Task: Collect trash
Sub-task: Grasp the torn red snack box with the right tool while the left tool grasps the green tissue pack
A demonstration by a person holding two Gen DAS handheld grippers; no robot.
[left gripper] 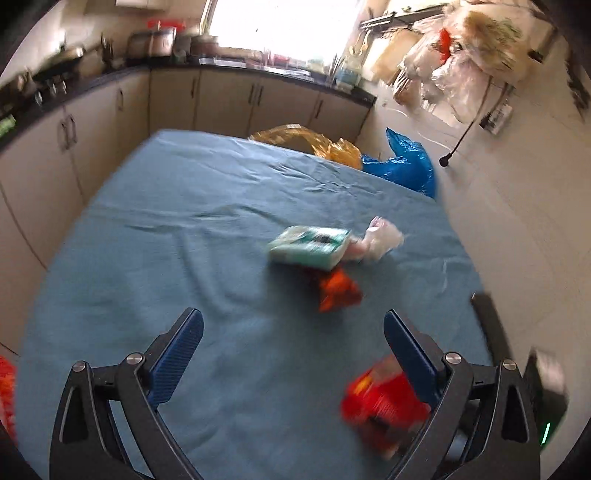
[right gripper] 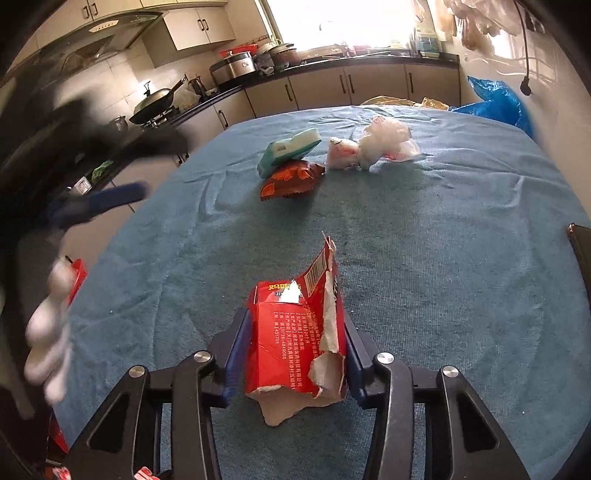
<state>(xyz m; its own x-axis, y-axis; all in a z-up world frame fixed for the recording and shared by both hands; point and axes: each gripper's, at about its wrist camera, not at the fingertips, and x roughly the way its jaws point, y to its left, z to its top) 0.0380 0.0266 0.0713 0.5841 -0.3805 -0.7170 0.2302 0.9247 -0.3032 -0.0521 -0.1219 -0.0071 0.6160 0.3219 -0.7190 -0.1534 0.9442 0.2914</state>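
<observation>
one piece in hand: your right gripper [right gripper: 295,343] is clamping the torn red cardboard box [right gripper: 295,332] just above the blue towelling tablecloth [right gripper: 443,295]. your left gripper [left gripper: 291,347] is hanging wide and empty. next you are needing a trash bag, then the pile of wrappers [right gripper: 291,173].

Home kitchen: cabinets [right gripper: 373,83], wok [right gripper: 157,99]

Bright daylight pours from the window [left gripper: 280,26] ahead and glares white. The left view is smeared; edges bend and go dark.
</observation>
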